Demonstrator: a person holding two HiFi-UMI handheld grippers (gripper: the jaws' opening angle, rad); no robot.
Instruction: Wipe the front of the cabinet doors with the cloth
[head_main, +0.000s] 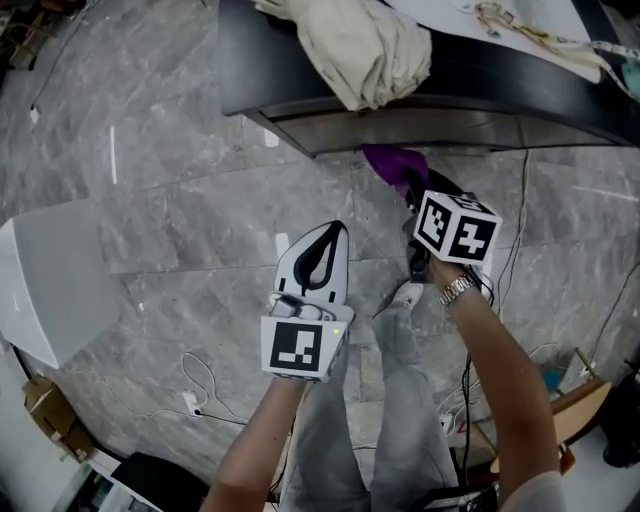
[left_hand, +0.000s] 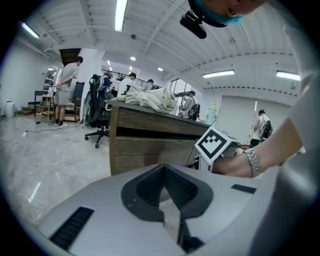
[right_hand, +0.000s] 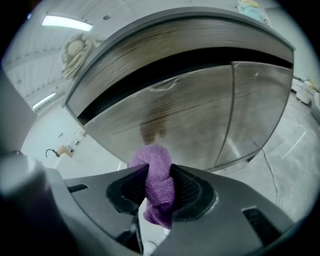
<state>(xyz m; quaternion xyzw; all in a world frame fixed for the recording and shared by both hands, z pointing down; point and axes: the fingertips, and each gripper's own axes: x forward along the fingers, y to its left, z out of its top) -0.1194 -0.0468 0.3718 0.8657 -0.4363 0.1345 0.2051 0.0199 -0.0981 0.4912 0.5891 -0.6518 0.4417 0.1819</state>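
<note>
Grey marble floor (head_main: 180, 200) spreads wide to the left of the cabinet (head_main: 420, 125), with bare room out to a white panel (head_main: 50, 280) lying well off on that side. Thin cables (head_main: 200, 385) trail on the floor back by my legs, away from the cabinet, and one more runs down past its right end.

From my head view, the cabinet's dark top overhangs the front, and a beige garment (head_main: 360, 45) spills over its left edge. Seen along my right gripper, the front is wood-grain, with a black gap under the top and a vertical seam (right_hand: 231, 110) between two doors.

My right gripper (right_hand: 159, 187) points at the left door, its jaws clamped on the cloth (right_hand: 159, 185). The cloth is purple terry, bunched into a knot-like wad that bulges above the jaws, with a short tail hanging below. It sits close in front of the lower part of that door. I cannot tell whether it touches. A darker patch shows on the door just above it, either a mark or a reflection.

My left gripper (head_main: 330, 240) hangs back from the cabinet, left of the right one and well apart from the doors. Its jaws are together with nothing between them.
</note>
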